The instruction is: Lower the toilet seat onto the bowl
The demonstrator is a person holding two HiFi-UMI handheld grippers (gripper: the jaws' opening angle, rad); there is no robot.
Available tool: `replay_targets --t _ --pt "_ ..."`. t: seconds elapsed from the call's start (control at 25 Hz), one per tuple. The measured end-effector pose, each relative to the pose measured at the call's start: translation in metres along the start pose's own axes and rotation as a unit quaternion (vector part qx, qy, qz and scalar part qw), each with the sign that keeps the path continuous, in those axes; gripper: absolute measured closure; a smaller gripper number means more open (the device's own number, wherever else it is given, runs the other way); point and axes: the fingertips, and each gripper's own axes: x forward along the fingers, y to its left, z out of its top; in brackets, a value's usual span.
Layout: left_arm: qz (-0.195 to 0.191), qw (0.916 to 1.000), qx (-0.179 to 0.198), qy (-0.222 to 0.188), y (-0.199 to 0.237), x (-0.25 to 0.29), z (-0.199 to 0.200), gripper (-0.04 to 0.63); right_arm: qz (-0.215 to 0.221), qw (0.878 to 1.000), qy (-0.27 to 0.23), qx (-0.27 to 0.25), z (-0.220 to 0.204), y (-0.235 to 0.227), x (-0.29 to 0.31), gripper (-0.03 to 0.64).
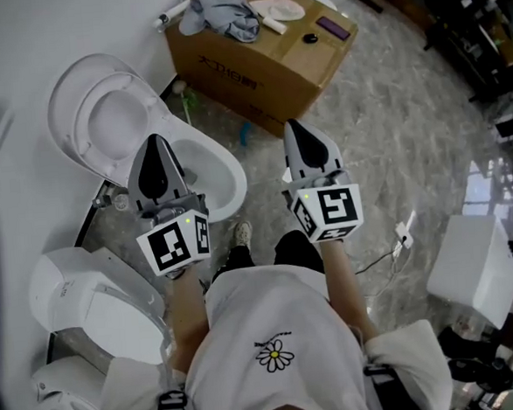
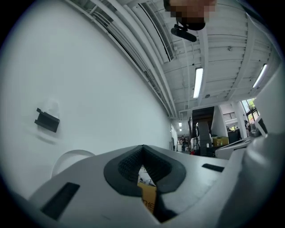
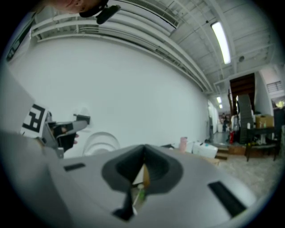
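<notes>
2 closed, empty jaws pairs: left gripper point(image 1: 155, 154), right gripper point(image 1: 298, 137) | toilet seat point(image 1: 77, 120) upright, untouched | probably closed to nudge it down

Not much readable here. Row of dark Chinese characters printed on the side of the cardboard box point(image 1: 256, 68), too small to make out for sure. Black-and-white square codes on the cubes of the left gripper point(image 1: 155, 145) and right gripper point(image 1: 292, 129), no letters. Tiny scribble above the daisy on the shirt point(image 1: 272, 308), unreadable.
</notes>
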Motion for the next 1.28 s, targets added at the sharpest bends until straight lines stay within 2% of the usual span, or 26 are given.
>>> replay_targets --t 0.16,0.32,0.44,0.64,0.96,1.16,1.28 --pt "0.028 0.9996 0.001 0.0 0.021 0.009 -0.004 0.571 0.026 1.0 0.008 -0.006 0.0 0.012 0.034 0.588" --pt "0.074 0.9973 -0.003 -0.001 0.047 0.009 -0.008 0.571 0.084 0.996 0.003 -0.009 0.001 0.041 0.065 0.588" --pt "0.105 0.9944 0.007 0.0 0.061 0.008 -0.01 0.571 0.124 0.992 -0.002 -0.008 0.001 0.059 0.085 0.588" --pt "0.16 0.9869 0.014 0.01 0.077 0.0 -0.013 0.571 0.192 0.981 -0.012 0.002 0.002 0.085 0.118 0.588" --pt "0.253 0.9663 0.045 0.016 0.091 -0.008 -0.006 0.571 0.327 0.945 -0.017 -0.016 0.01 0.135 0.169 0.588" --pt "0.339 0.9399 0.042 0.014 0.107 -0.03 -0.005 0.571 0.387 0.92 -0.028 -0.042 0.01 0.159 0.18 0.588" --pt "0.374 0.9267 0.039 0.014 0.111 -0.037 -0.009 0.571 0.414 0.908 -0.035 -0.058 0.011 0.167 0.184 0.588"
